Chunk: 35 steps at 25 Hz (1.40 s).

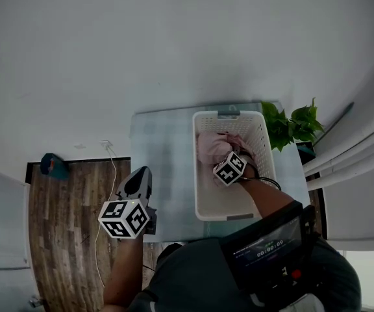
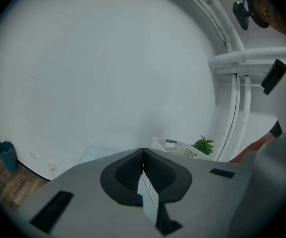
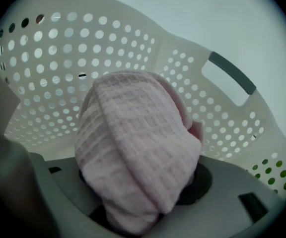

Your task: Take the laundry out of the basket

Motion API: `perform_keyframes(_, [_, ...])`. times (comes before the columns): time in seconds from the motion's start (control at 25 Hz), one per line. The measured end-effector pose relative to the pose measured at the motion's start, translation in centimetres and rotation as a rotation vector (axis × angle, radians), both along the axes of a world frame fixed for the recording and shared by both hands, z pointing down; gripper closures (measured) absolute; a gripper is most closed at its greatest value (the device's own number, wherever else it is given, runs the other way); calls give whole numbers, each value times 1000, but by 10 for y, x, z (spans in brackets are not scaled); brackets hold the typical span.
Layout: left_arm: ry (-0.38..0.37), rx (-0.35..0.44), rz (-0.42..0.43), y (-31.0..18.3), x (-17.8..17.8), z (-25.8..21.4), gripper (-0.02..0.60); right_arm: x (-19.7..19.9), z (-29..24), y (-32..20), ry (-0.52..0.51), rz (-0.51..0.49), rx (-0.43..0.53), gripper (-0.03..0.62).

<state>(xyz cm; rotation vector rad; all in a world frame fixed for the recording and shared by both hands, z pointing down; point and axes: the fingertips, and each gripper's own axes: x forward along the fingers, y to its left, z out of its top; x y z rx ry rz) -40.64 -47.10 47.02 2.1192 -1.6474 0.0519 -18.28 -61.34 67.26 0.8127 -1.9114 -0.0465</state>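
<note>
Pink waffle-weave cloth (image 3: pixel 138 148), bunched into a rounded fold, sat inside the white perforated basket (image 3: pixel 48 48), grasped by the fingers of the right gripper (image 1: pixel 232 156). Only the right gripper view resolved the ribbed weave. Only the head view placed the left gripper (image 1: pixel 137 181), held off the table's left edge above the floor. Its own view showed its fingers clenched on nothing. The basket stood on a pale table (image 1: pixel 161 142) against a white wall, with a green plant (image 1: pixel 294 125) just beside it and wooden floor (image 1: pixel 63 226) to the left.
</note>
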Motion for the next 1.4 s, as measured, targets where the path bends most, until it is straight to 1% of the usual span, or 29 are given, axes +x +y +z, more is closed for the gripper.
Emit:
perform_keyframes(0.12, [13,19,3,2,0,-5,580,0,-16,-2,-74,54,6,295])
perform_keyframes(0.32, [27,42,20,5,6,-10,580,-4,-51,0,-252,140,14,298])
perform_keyframes(0.44, [32,62,29,2,10,-16,580,-5,-71,4,-325,165,24,298])
perform_keyframes(0.6, [28,85,51,2,22,-26,580,-4,-107,10,-435,188,66,298])
perform_keyframes(0.76, [23,115,68,1,36,-41,580,-1,-143,21,-522,186,106,298])
perform_keyframes(1.0, [1,180,98,5,59,-73,580,8,-203,44,-641,155,170,298])
perform_keyframes(1.12, [7,207,101,5,70,-90,580,16,-237,57,-702,140,202,298])
perform_keyframes(1.24, [4,235,110,8,84,-107,580,29,-271,72,-769,136,232,298])
perform_keyframes(1.4, [14,281,158,9,116,-129,580,59,-315,93,-821,133,295,298])
